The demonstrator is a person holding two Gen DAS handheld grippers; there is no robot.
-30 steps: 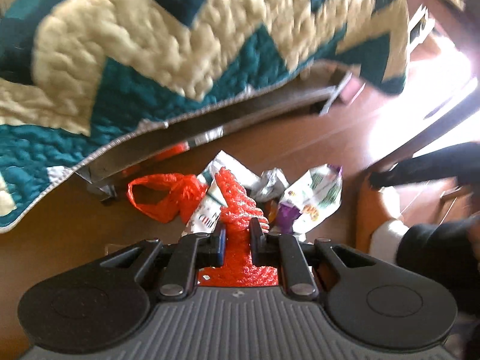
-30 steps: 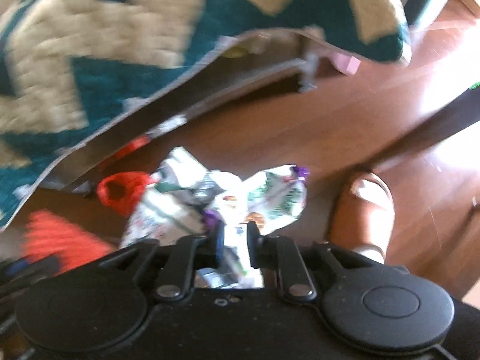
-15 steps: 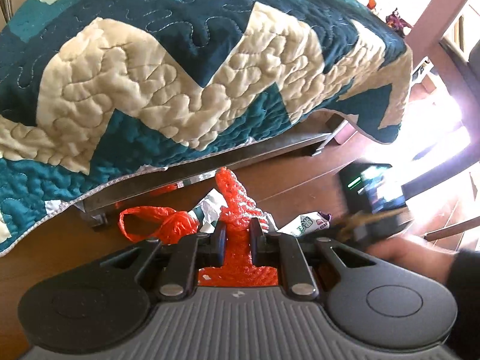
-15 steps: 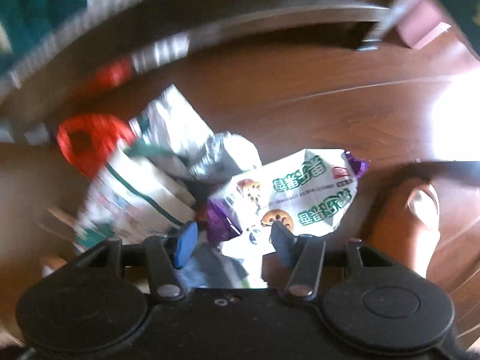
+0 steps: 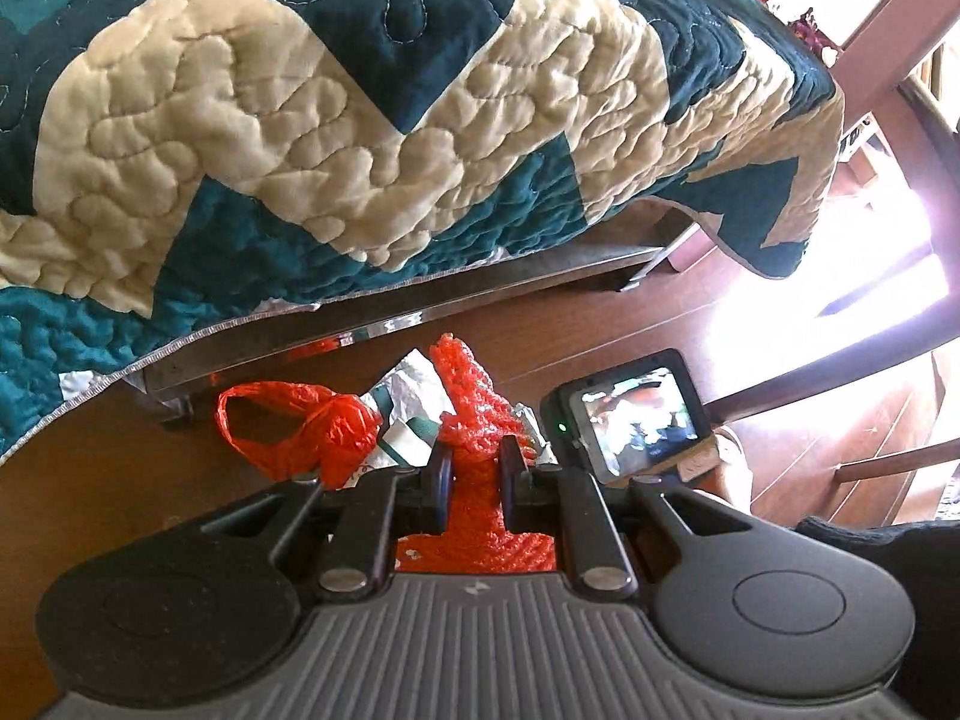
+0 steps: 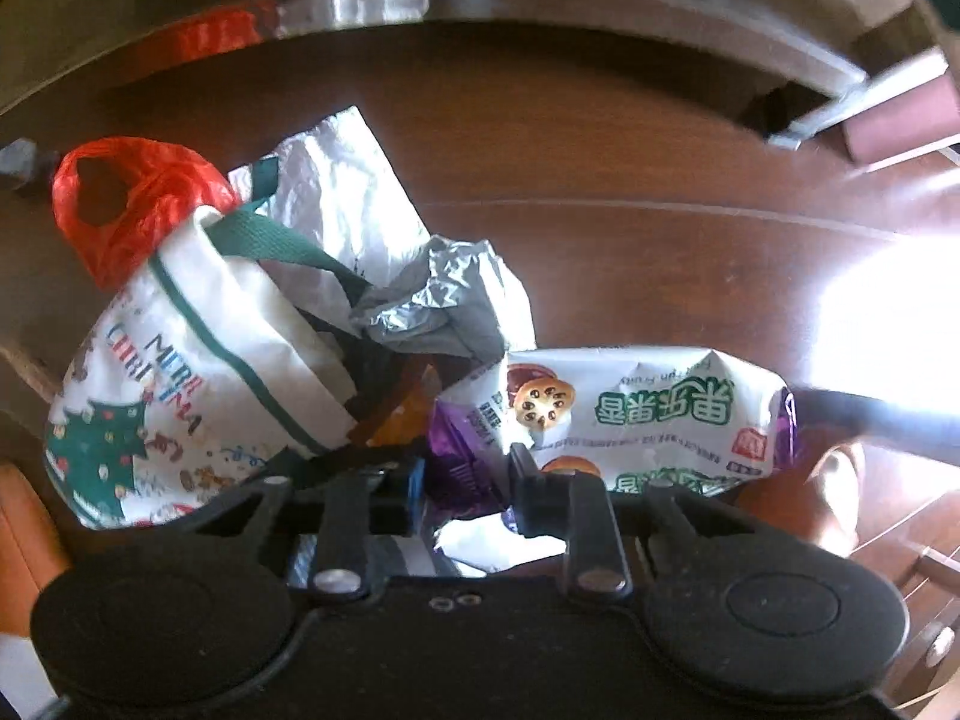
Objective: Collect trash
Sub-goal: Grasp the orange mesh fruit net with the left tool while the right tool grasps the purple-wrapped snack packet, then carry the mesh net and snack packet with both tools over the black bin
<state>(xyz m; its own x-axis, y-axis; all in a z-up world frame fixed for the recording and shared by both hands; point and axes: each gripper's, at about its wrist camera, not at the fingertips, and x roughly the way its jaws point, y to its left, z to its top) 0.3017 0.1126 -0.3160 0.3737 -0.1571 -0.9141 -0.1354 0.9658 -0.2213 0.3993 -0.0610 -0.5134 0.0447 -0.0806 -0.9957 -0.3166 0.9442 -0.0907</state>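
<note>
On the white bag (image 6: 198, 372), lettering reads "MERRY CHRISTMAS".

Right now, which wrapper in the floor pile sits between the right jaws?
The white snack packet with green lettering and purple ends; the jaws are closing on its purple end. The crumpled silver foil wrapper lies beyond, untouched.

Quilt (image 5: 372, 138) cut by frame edges

Left gripper (image 5: 473, 483): I have it clamped tight on red mesh (image 5: 474, 420).
Right gripper (image 6: 465, 480): pointing down, jaws closing around a purple-edged wrapper (image 6: 630, 414).
</note>
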